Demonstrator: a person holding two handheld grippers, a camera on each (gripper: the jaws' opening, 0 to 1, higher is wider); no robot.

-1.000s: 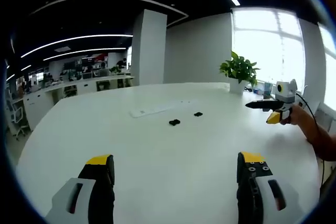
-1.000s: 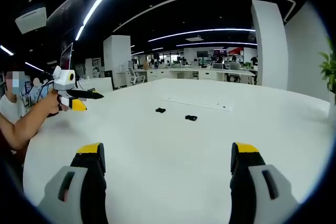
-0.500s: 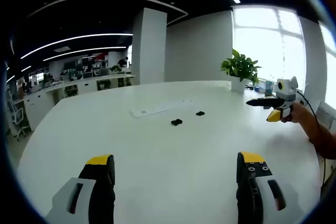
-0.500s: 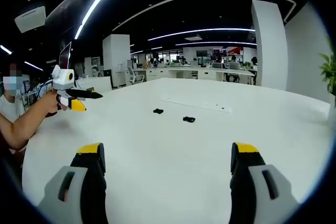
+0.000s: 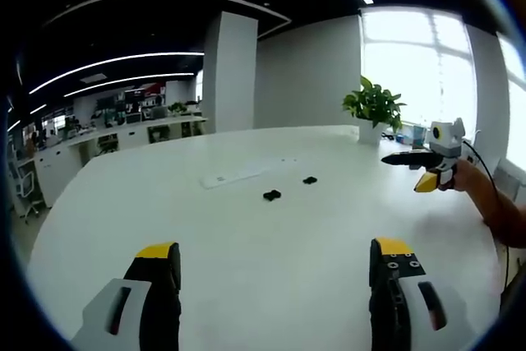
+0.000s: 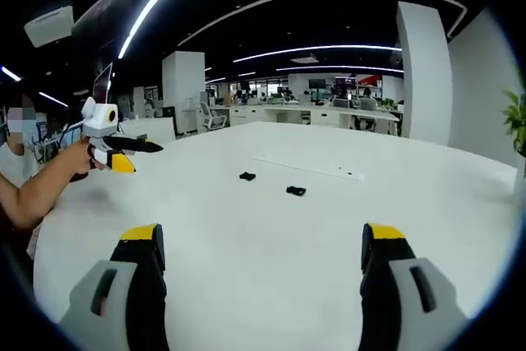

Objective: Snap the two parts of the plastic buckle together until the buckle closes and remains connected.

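Observation:
Two small black buckle parts lie apart on the white table. In the left gripper view one part [image 5: 272, 195] is nearer and the other part [image 5: 310, 180] lies to its right and farther off. My left gripper [image 5: 275, 256] is open and holds nothing, well short of them. The right gripper [image 5: 411, 159] hangs in the air at the far right, held by a hand. In the right gripper view the two parts [image 6: 246, 176] [image 6: 295, 191] lie mid-table. My right gripper [image 6: 263, 240] stands open with nothing in it. The left gripper [image 6: 123, 147] is held up at the left.
A flat white strip [image 5: 246, 173] [image 6: 308, 163] lies on the table [image 5: 246, 236] just beyond the buckle parts. A potted plant [image 5: 375, 108] stands at the table's far edge near the window. A person's forearm [image 6: 41, 191] reaches in at the left. Desks fill the background.
Both views shifted only slightly with the hands. The buckle parts lie where they were, and both grippers stay open and raised.

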